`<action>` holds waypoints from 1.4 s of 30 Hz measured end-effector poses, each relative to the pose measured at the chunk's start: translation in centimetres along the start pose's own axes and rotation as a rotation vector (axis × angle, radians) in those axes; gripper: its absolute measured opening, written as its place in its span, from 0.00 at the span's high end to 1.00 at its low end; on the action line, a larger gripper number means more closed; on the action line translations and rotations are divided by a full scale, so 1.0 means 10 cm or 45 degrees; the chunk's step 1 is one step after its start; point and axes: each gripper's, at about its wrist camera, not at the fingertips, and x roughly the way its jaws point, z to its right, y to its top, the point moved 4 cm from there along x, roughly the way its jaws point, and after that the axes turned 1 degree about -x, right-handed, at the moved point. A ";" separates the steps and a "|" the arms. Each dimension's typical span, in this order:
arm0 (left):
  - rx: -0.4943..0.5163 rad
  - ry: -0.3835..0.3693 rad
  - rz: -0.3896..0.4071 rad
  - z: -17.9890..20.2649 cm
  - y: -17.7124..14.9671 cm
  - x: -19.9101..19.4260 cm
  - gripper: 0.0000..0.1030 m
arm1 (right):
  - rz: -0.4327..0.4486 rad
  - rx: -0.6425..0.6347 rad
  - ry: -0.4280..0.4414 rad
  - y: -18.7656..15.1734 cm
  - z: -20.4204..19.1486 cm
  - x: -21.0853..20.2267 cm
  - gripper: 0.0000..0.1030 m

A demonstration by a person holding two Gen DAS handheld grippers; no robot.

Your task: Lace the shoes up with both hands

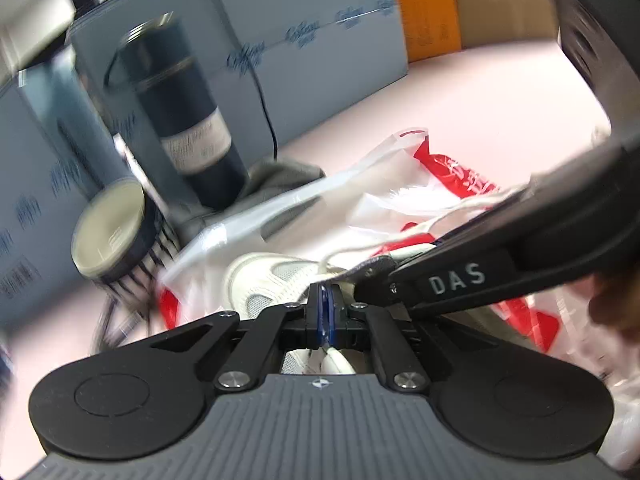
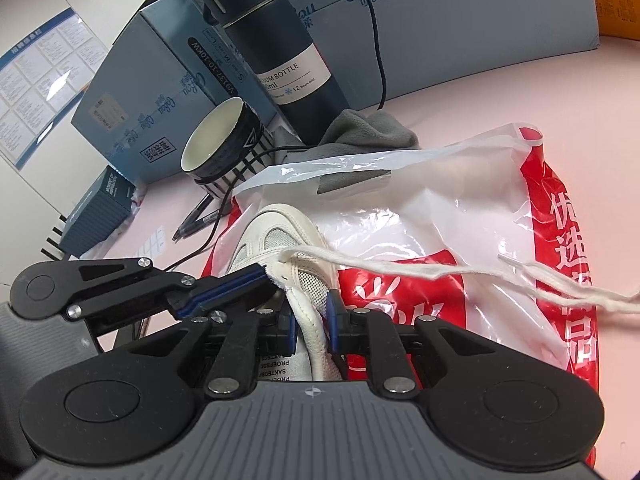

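A white sneaker (image 2: 280, 236) lies on a red and white plastic bag (image 2: 460, 216), toe pointing away. It also shows in the left wrist view (image 1: 264, 276). My left gripper (image 2: 269, 274) comes in from the left and is shut on the shoe's eyelet edge; in its own view its blue pads (image 1: 325, 308) are pressed together. My right gripper (image 2: 312, 320) is open, its jaws on either side of the shoe's padded collar. It also shows in the left wrist view (image 1: 384, 264), beside the left gripper. A white lace (image 2: 440, 272) runs loose from the eyelet area off to the right.
A dark vacuum bottle (image 2: 280, 48) and a striped mug (image 2: 224, 144) stand behind the shoe, on the pink table (image 2: 500, 92). A grey cloth (image 2: 360, 136), a pen (image 2: 196, 220), black cables and blue-grey cartons (image 2: 460, 20) lie around them.
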 end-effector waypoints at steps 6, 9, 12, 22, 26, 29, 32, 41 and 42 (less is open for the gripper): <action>-0.027 -0.059 -0.019 -0.07 -0.01 -0.06 0.98 | 0.005 0.011 -0.003 -0.01 0.01 0.00 0.87; -0.077 -0.137 -0.028 -0.15 0.01 -0.08 0.99 | 0.005 0.012 -0.005 -0.01 0.01 0.00 0.88; -0.194 -0.219 -0.031 -0.30 0.02 -0.11 1.00 | 0.006 0.010 -0.010 -0.01 0.01 0.00 0.88; -0.044 -0.241 -0.001 -0.29 0.02 -0.23 0.99 | 0.013 0.027 -0.014 -0.01 0.02 0.00 0.88; 0.130 -0.119 -0.025 -0.09 0.01 -0.11 0.98 | 0.013 0.058 0.021 -0.01 0.02 -0.01 0.86; 0.202 -0.061 -0.038 0.00 -0.01 -0.05 0.97 | 0.006 0.081 0.052 -0.01 0.01 -0.03 0.86; 0.227 -0.014 -0.035 0.04 -0.01 -0.05 0.93 | 0.004 0.102 0.061 -0.02 0.03 -0.03 0.86; 0.212 0.024 -0.063 0.05 0.02 0.05 0.86 | 0.002 0.114 0.067 -0.02 0.02 -0.03 0.86; 0.210 0.029 -0.070 0.06 0.02 0.07 0.87 | 0.001 0.112 0.066 -0.02 0.02 -0.03 0.85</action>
